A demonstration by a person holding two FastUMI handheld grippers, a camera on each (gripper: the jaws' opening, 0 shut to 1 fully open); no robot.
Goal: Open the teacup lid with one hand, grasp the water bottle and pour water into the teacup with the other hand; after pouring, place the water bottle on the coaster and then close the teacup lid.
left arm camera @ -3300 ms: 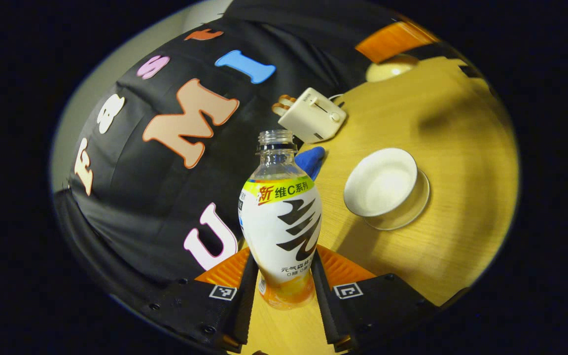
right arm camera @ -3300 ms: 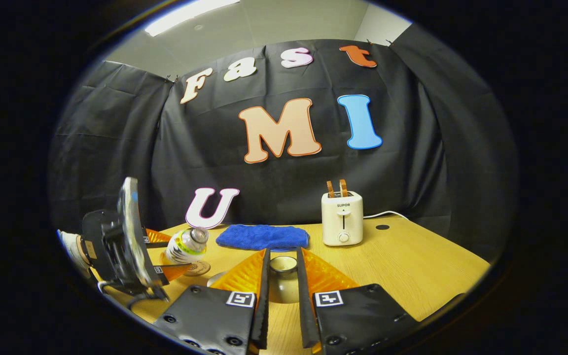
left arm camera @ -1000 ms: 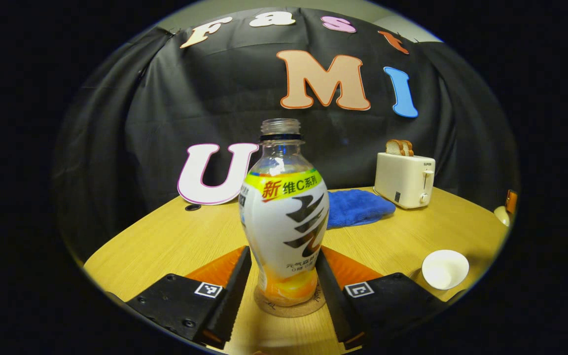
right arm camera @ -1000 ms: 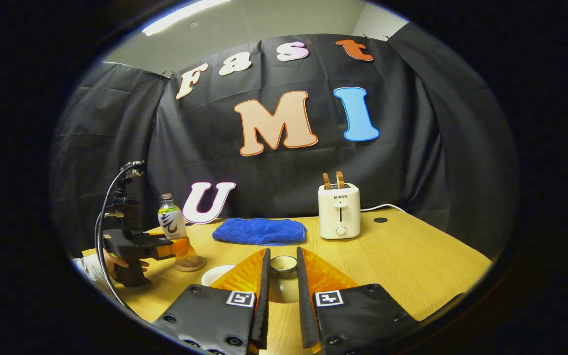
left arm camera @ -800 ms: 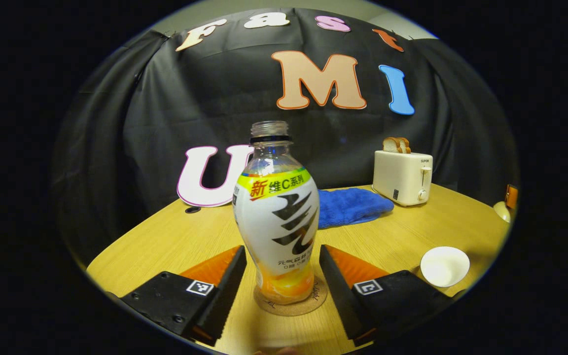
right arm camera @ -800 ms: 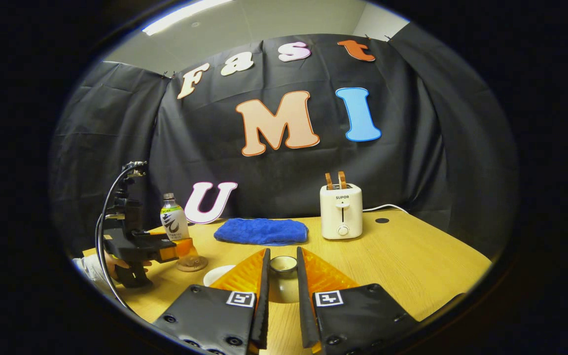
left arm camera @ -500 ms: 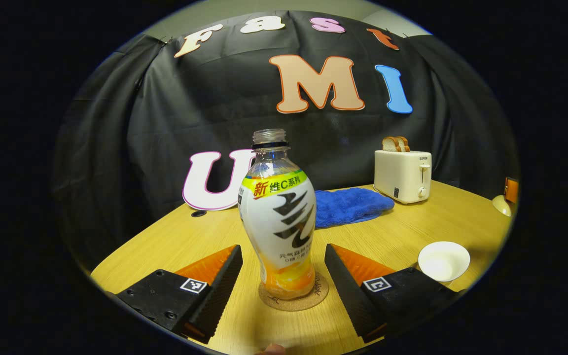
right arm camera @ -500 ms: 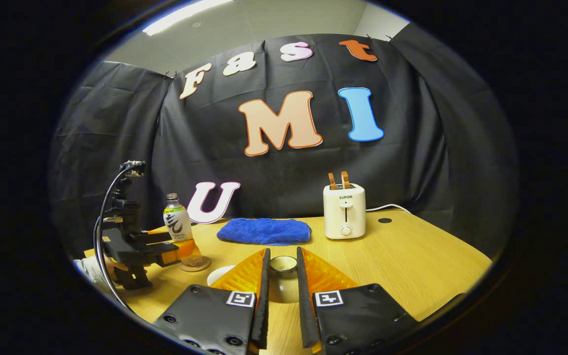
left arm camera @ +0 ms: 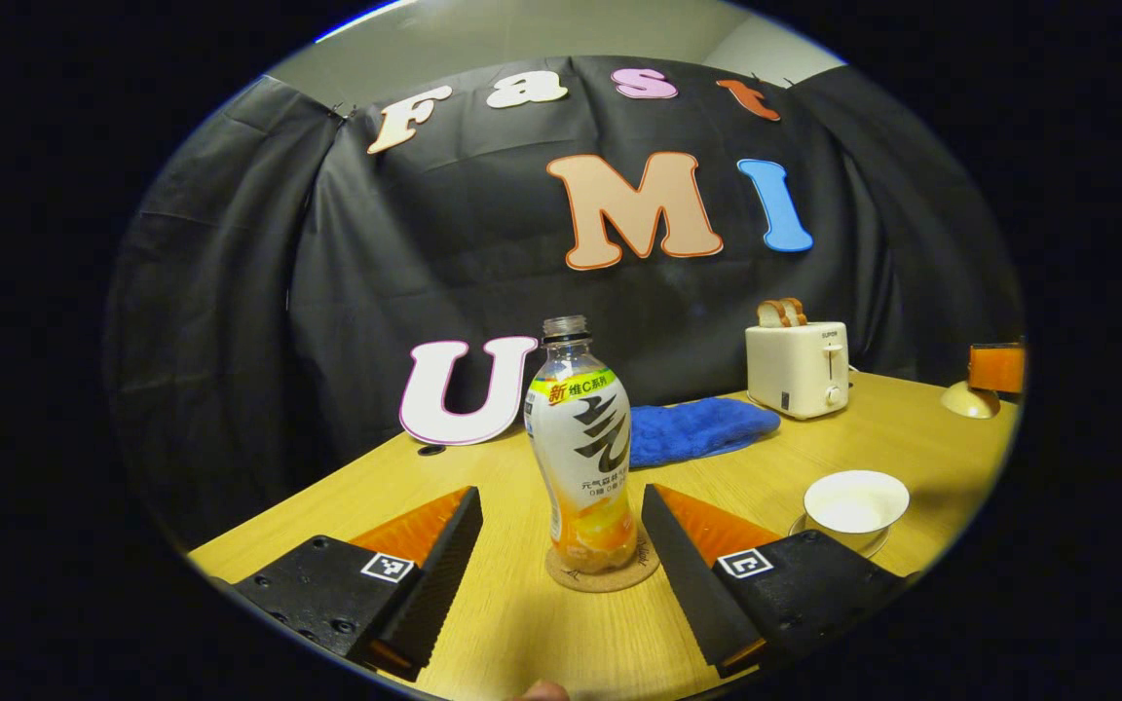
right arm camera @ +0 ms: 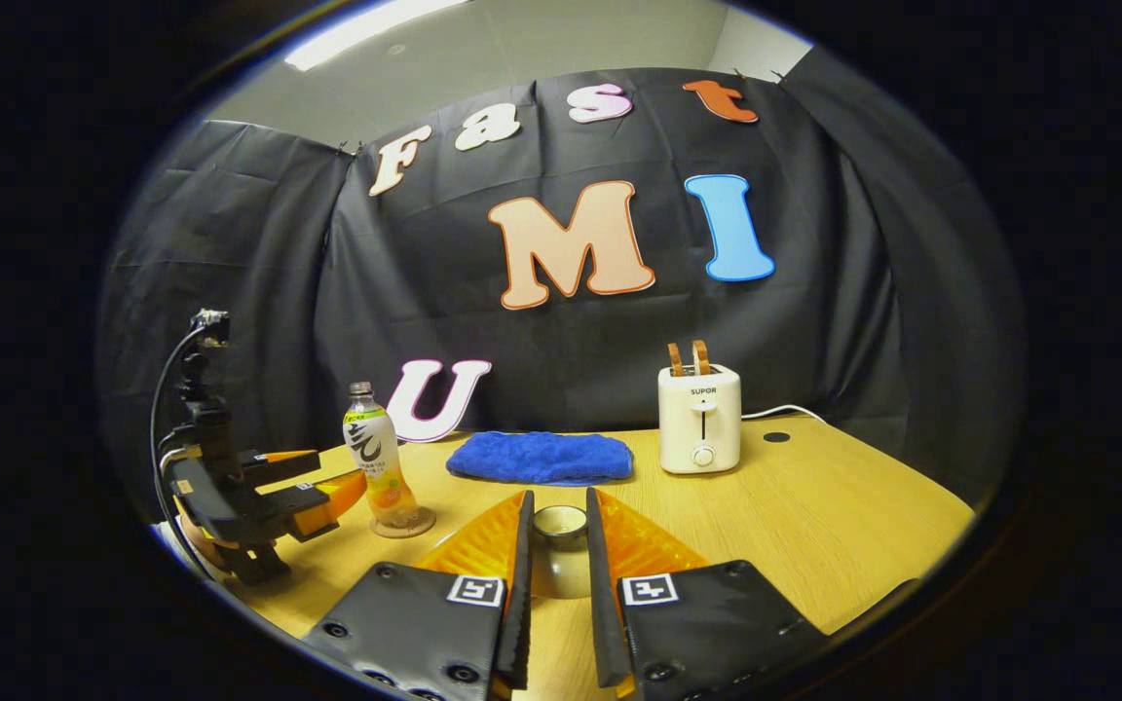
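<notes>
We have the uncapped plastic water bottle (left arm camera: 584, 458) standing on the round cork coaster (left arm camera: 603, 571), our left gripper (left arm camera: 561, 531) spread apart and clear of it, so, judging by that, only covering the open white teacup (left arm camera: 854, 500) is left, with our right gripper (right arm camera: 556, 540) clamped on the pale domed teacup lid (right arm camera: 559, 563).

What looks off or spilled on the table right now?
Nothing stands out. The water bottle stands upright on the coaster, with no puddle visible on the table. The teacup sits uncovered on its saucer; the right tongs hold its lid.

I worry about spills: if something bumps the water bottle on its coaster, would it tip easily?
Probably yes: the water bottle is tall and narrow, standing on a small coaster. It has no cap, so tipping would likely spill. It looks mostly empty, thus light.
</notes>
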